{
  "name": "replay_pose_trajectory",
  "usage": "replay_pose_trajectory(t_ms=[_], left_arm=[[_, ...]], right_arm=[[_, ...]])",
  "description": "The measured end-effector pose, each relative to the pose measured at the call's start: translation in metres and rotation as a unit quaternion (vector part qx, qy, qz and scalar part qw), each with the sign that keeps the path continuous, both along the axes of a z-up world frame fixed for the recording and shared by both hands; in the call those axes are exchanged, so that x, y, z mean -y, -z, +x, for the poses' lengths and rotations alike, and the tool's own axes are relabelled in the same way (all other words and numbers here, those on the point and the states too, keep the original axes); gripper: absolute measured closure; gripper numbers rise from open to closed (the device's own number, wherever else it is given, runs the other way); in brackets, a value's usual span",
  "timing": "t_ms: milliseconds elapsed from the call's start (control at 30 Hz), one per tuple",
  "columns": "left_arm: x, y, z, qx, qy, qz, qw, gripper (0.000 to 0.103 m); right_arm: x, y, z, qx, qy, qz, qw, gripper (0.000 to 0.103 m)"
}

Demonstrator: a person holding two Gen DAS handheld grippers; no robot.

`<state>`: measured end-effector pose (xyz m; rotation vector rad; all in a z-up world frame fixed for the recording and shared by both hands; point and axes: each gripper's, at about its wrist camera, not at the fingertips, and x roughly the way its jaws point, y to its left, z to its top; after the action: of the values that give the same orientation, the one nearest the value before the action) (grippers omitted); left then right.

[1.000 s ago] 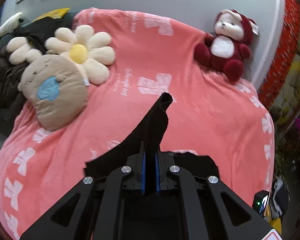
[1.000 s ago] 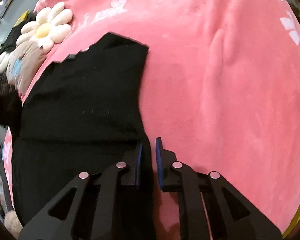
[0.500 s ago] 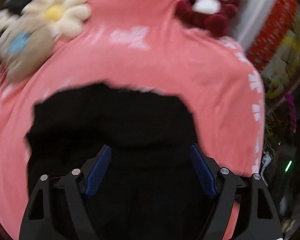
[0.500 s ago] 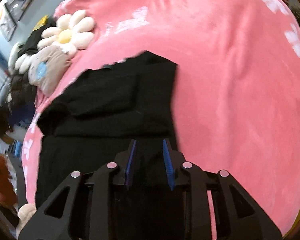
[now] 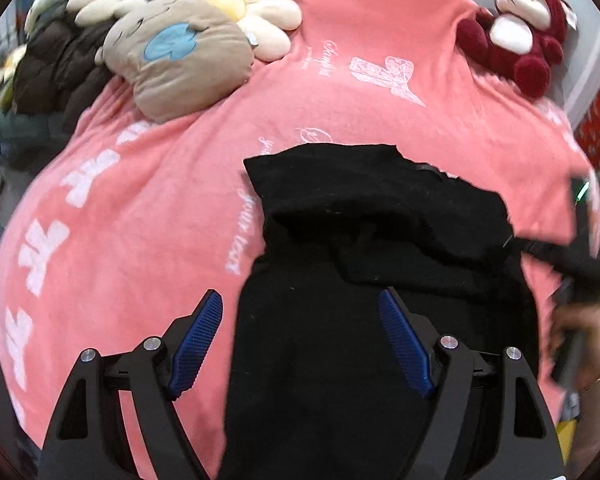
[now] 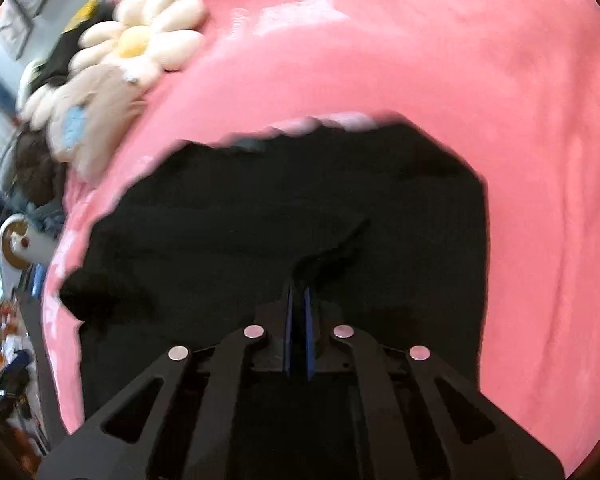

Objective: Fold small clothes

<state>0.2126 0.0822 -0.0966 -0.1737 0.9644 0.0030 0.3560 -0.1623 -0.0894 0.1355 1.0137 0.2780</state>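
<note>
Left wrist view: the black garment (image 5: 380,264) is seen spread on the pink blanket (image 5: 140,208) of a bed, partly folded, with an upper layer doubled over the lower one. The left hand-held gripper (image 5: 300,340) is held just above it with jaws wide apart, nothing between them. In the right wrist view, the right hand-held gripper (image 6: 298,320) is seen pressed together on a raised pinch of the black fabric. If that pinch is thin, the cloth could be lost mid-fold; if both layers are caught, the finished fold could be dragged askew. The plush pillow (image 5: 176,64) lies well apart.
</note>
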Motion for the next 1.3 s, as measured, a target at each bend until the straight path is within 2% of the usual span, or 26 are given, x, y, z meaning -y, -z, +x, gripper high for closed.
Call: replay_pose_trajectory(t_ms=[67, 133, 200, 233, 300, 333, 400, 500, 633, 667, 733, 767, 833, 900, 933, 1000, 1067, 1133, 1200, 1300], left_arm=[[0.005, 0.002, 0.002, 0.002, 0.013, 0.011, 0.9999, 0.025], [0.011, 0.005, 0.006, -0.001, 0.028, 0.017, 0.9995, 0.025], [0.019, 0.009, 0.009, -0.005, 0.042, 0.024, 0.9988, 0.025], [0.025, 0.012, 0.011, -0.007, 0.052, 0.026, 0.9983, 0.025], [0.032, 0.019, 0.016, -0.005, 0.054, 0.031, 0.9980, 0.025], [0.033, 0.022, 0.019, -0.003, 0.052, 0.034, 0.9980, 0.025], [0.033, 0.029, 0.028, 0.000, 0.041, 0.040, 0.9984, 0.025], [0.026, 0.035, 0.038, -0.004, 0.030, 0.044, 0.9986, 0.025], [0.015, 0.035, 0.048, 0.009, 0.034, 0.046, 0.9983, 0.030], [0.013, 0.037, 0.052, 0.009, 0.038, 0.056, 0.9977, 0.039], [0.010, 0.042, 0.056, 0.000, 0.033, 0.081, 0.9961, 0.046], [0.007, 0.044, 0.058, -0.006, 0.030, 0.085, 0.9959, 0.046], [-0.003, 0.044, 0.056, -0.010, 0.021, 0.074, 0.9970, 0.046], [-0.007, 0.046, 0.055, -0.014, 0.010, 0.083, 0.9964, 0.046], [-0.010, 0.052, 0.056, -0.025, -0.001, 0.094, 0.9953, 0.046], [-0.013, 0.055, 0.056, -0.033, -0.007, 0.087, 0.9957, 0.046], [-0.012, 0.043, 0.052, -0.012, -0.012, 0.062, 0.9980, 0.046], [-0.006, 0.029, 0.052, 0.001, -0.007, 0.047, 0.9989, 0.045], [0.002, 0.015, 0.056, 0.015, 0.006, 0.022, 0.9996, 0.044], [0.013, 0.007, 0.070, 0.027, 0.021, 0.006, 0.9994, 0.040]], right_arm=[[0.012, -0.049, -0.010, 0.055, 0.011, 0.016, 0.998, 0.100], [0.028, -0.065, -0.019, 0.077, 0.023, -0.003, 0.997, 0.099], [0.047, -0.043, -0.022, 0.053, 0.042, -0.058, 0.996, 0.096], [0.057, -0.020, -0.019, 0.021, 0.048, -0.070, 0.996, 0.095], [0.075, 0.016, -0.021, -0.033, 0.067, -0.065, 0.995, 0.094], [0.081, 0.020, -0.030, -0.032, 0.075, -0.058, 0.995, 0.094], [0.087, 0.012, -0.047, -0.008, 0.084, -0.033, 0.996, 0.092], [0.086, 0.009, -0.061, -0.007, 0.078, -0.009, 0.997, 0.089], [0.081, 0.013, -0.074, -0.018, 0.055, 0.023, 0.998, 0.086], [0.077, 0.016, -0.076, -0.016, 0.048, 0.022, 0.998, 0.086], [0.070, 0.020, -0.074, -0.017, 0.049, 0.004, 0.999, 0.086], [0.067, 0.017, -0.077, -0.011, 0.052, -0.004, 0.999, 0.086], [0.065, 0.012, -0.080, -0.006, 0.048, 0.015, 0.999, 0.086], [0.057, 0.009, -0.080, -0.001, 0.041, 0.018, 0.999, 0.076], [0.050, 0.008, -0.078, 0.000, 0.030, 0.014, 0.999, 0.076], [0.038, 0.011, -0.071, 0.005, 0.013, 0.003, 1.000, 0.076], [0.033, 0.023, -0.062, 0.000, 0.009, -0.021, 1.000, 0.079], [0.043, 0.049, -0.057, -0.030, 0.024, -0.059, 0.998, 0.082], [0.059, 0.049, -0.065, -0.030, 0.041, -0.026, 0.998, 0.084], [0.064, 0.032, -0.077, -0.018, 0.059, -0.033, 0.998, 0.082]])
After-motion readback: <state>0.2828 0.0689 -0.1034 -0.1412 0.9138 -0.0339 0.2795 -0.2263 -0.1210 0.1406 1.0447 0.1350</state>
